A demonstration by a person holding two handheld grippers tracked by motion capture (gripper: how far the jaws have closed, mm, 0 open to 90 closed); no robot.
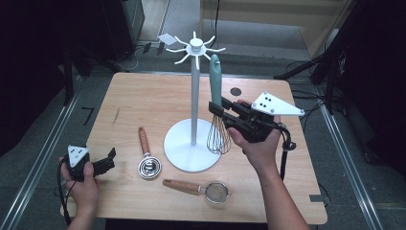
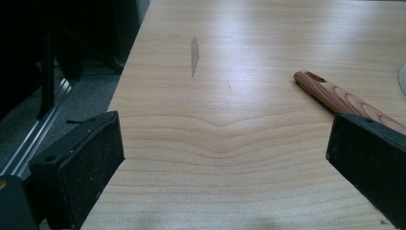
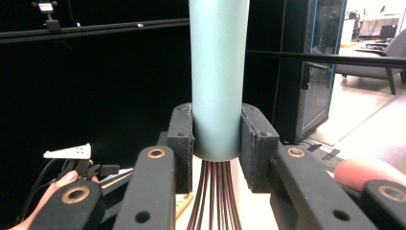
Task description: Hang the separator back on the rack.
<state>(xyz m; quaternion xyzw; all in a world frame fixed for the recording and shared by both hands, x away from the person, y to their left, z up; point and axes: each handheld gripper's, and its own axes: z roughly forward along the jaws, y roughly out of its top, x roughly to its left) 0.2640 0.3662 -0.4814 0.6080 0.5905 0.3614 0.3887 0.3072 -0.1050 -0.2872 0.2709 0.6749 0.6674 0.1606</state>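
Right of the stand (image 1: 194, 96), the right claw (image 1: 216, 108) grips the whisk (image 1: 218, 115) at the foot of its handle, upright, wires down just above the desk (image 1: 143, 100). Hanging it seems the step: lift the handle's top to a hook. Left claw (image 1: 111, 160) rests open, empty

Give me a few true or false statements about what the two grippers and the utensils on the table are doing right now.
1. The right gripper clamps the whisk by its teal handle. True.
2. The left gripper holds the strainer. False: its jaws are open and hold nothing.
3. The whisk hangs from the white stand. False: it is held upright beside the pole.
4. The strainer lies on the table. True.
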